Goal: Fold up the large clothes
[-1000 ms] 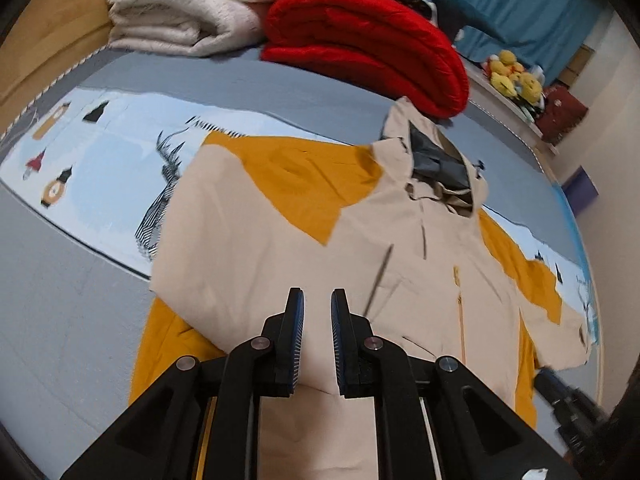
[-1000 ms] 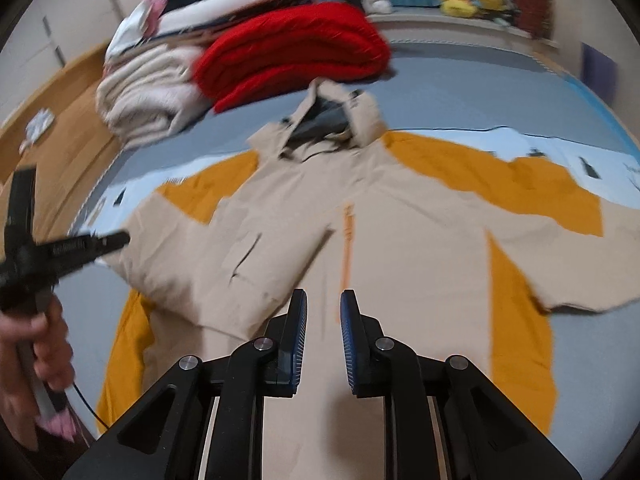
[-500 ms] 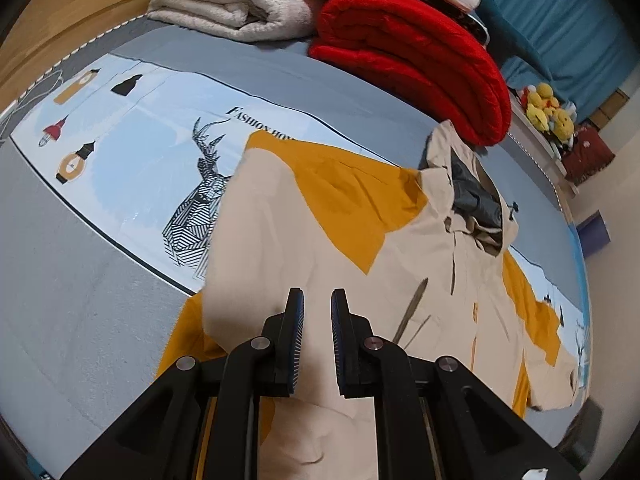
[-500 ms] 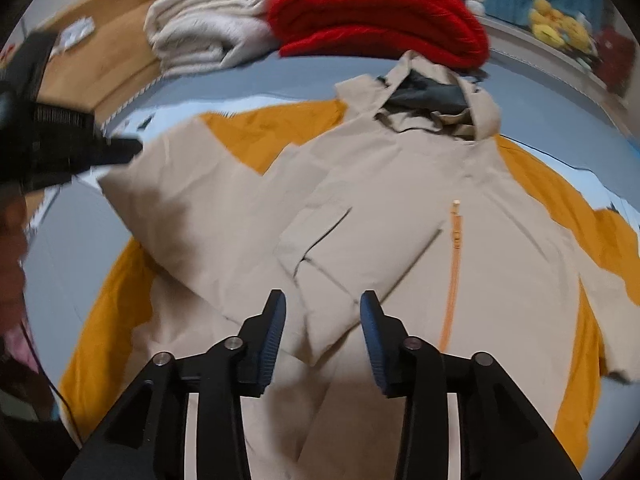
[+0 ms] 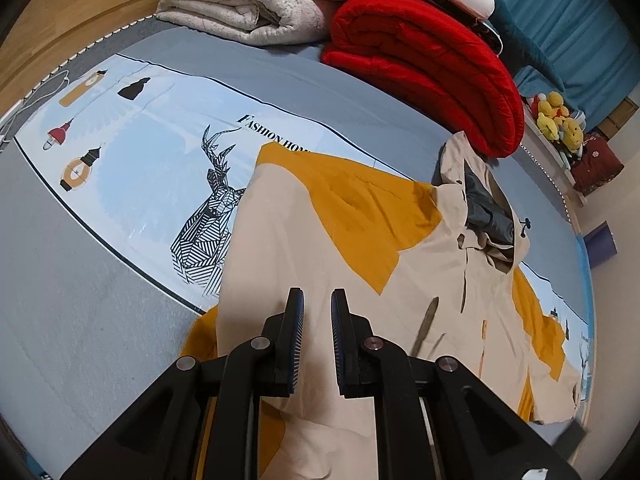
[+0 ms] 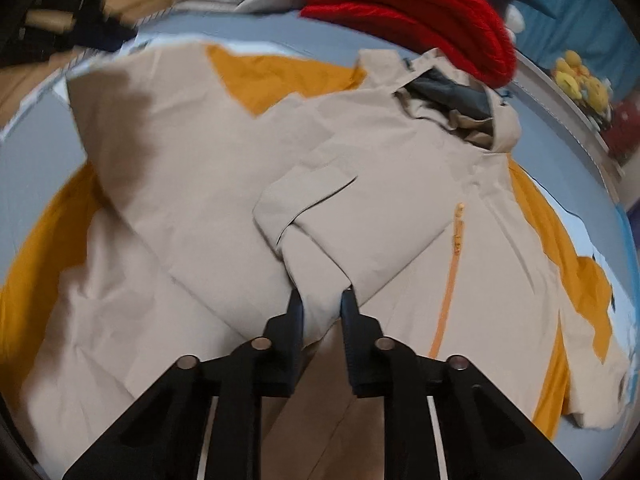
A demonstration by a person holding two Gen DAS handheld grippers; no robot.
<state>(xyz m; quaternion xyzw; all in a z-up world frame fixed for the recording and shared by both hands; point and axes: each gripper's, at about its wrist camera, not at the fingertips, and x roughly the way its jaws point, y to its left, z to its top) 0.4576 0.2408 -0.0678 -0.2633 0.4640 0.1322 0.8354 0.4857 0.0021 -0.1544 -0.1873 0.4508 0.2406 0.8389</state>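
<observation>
A large beige and mustard hooded jacket lies front up on the bed, its left sleeve folded over the chest; it also shows in the right wrist view. My left gripper hovers over the folded sleeve, jaws a small gap apart, nothing between them. My right gripper is low on the jacket's front, its jaws on either side of a raised fold of beige fabric. Whether they press it is unclear. The orange zipper runs to its right.
The bed has a grey cover with a printed blue sheet. A red quilt and a white blanket are stacked at the head. Yellow plush toys sit on a ledge at the right. Wooden floor lies left.
My right gripper dropped down onto the jacket front and narrowed around a fold of fabric. My left gripper drew back towards the left edge of the jacket, gap unchanged.
</observation>
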